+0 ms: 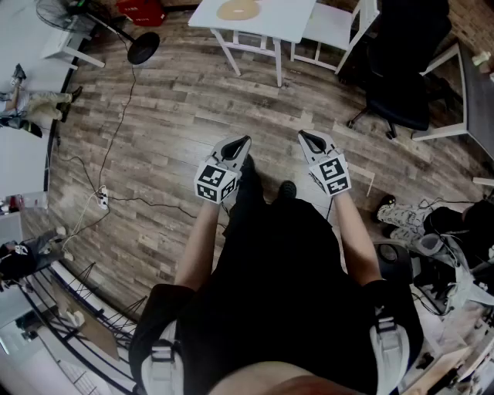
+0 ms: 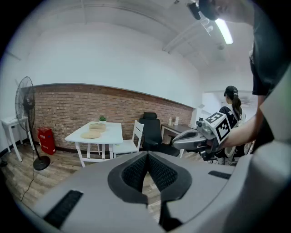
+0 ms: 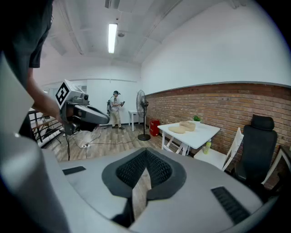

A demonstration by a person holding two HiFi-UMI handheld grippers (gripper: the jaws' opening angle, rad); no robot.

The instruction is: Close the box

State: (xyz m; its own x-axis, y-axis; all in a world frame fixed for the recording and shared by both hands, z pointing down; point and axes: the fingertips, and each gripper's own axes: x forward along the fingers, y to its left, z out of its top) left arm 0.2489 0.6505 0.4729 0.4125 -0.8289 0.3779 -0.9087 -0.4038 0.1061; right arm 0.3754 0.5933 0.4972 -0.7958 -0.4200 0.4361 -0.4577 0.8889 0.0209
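Box was nowhere seen; left tool point(image 1: 241, 143) and right tool point(image 1: 309, 139) were clenched empty; far desk point(image 1: 285, 19) was best approached first.

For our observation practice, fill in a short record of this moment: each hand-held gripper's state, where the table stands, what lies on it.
Left hand-held gripper: shut, empty, above the wooden floor
Right hand-held gripper: shut, empty, beside the left one
White table: ahead, apart from both grippers
On table: round tan box, flat tan disc, small plant
Task state: box not yet touched
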